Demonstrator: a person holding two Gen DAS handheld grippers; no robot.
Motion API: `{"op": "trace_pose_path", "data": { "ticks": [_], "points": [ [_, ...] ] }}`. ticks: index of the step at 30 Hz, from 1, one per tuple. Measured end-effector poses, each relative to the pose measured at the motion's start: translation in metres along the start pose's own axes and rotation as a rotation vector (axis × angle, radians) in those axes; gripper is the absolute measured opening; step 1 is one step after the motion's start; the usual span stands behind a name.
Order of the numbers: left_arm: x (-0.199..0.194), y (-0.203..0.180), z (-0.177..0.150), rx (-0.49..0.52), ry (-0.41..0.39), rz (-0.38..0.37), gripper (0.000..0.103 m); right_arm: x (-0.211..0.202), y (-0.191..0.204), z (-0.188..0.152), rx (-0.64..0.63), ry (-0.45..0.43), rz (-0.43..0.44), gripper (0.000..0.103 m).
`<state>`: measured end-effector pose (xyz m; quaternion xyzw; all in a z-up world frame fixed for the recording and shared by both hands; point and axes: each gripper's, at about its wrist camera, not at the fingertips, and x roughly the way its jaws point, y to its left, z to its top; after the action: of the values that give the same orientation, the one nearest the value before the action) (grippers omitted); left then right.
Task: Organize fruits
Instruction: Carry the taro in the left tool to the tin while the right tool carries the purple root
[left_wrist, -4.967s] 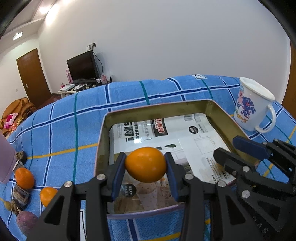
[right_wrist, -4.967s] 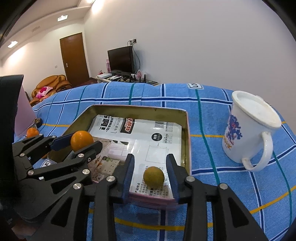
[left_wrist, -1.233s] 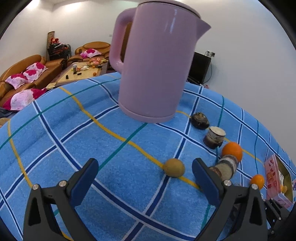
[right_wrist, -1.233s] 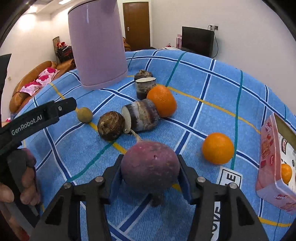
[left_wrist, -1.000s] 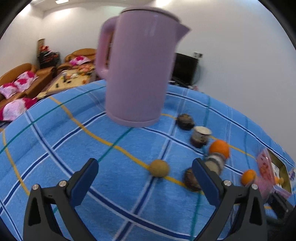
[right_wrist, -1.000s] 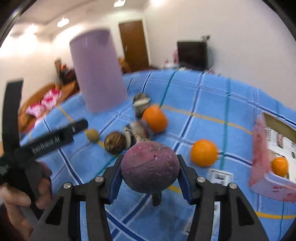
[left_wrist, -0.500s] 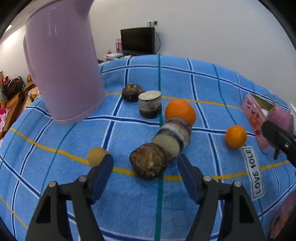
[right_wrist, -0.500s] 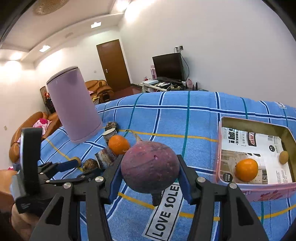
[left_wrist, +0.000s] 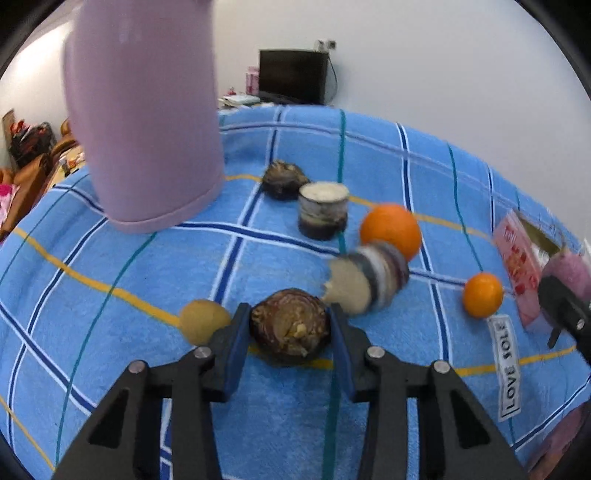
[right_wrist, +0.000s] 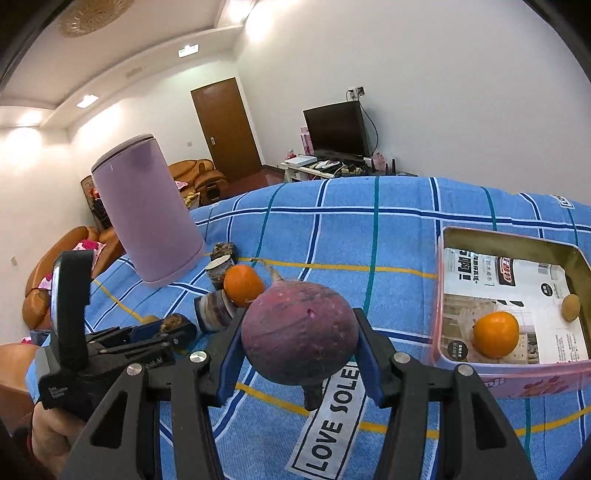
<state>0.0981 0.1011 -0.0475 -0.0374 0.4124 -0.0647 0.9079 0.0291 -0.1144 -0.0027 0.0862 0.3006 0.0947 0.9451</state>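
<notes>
A: What is the left claw (left_wrist: 290, 328) doing?

B: Its jaws are closing around a brown root (left_wrist: 290, 325). The root sits on the blue surface (left_wrist: 147, 258), right between the fingers. A small tan fruit (left_wrist: 203, 320) is just left of the claw.

A: And the right claw (right_wrist: 300, 341)?

B: It is squeezed tight on a big purple ball (right_wrist: 299, 332), held up off the surface. The tin (right_wrist: 509, 376) is to its right.

A: Is much done?

B: Some, I think. The tin has an orange (right_wrist: 495, 334) and a small brown fruit (right_wrist: 570, 306) inside.

A: What is left?

B: Two oranges (left_wrist: 390, 229) (left_wrist: 482, 295) past the left claw, and the tan fruit. The root pieces (left_wrist: 369, 282) lie there too.
</notes>
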Motion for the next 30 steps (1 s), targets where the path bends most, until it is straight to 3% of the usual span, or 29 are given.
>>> {"op": "trace_pose_path", "data": {
  "ticks": [6,12,21,30],
  "points": [
    [-0.034,0.014,-0.007,-0.075,-0.171,0.032,0.043,-0.007,0.005,0.000,-0.022,-0.043,0.035,0.055],
    [-0.055,0.007,-0.013,-0.066,-0.255,0.112,0.043,-0.012,0.013,0.000,-0.102,-0.086,-0.007,0.055],
    [-0.064,-0.026,-0.022,0.027,-0.291,0.182,0.043,-0.013,0.018,-0.003,-0.161,-0.100,-0.077,0.055],
    [-0.063,-0.058,-0.030,0.088,-0.285,0.168,0.043,-0.021,0.007,-0.006,-0.164,-0.101,-0.108,0.056]
  ]
}}
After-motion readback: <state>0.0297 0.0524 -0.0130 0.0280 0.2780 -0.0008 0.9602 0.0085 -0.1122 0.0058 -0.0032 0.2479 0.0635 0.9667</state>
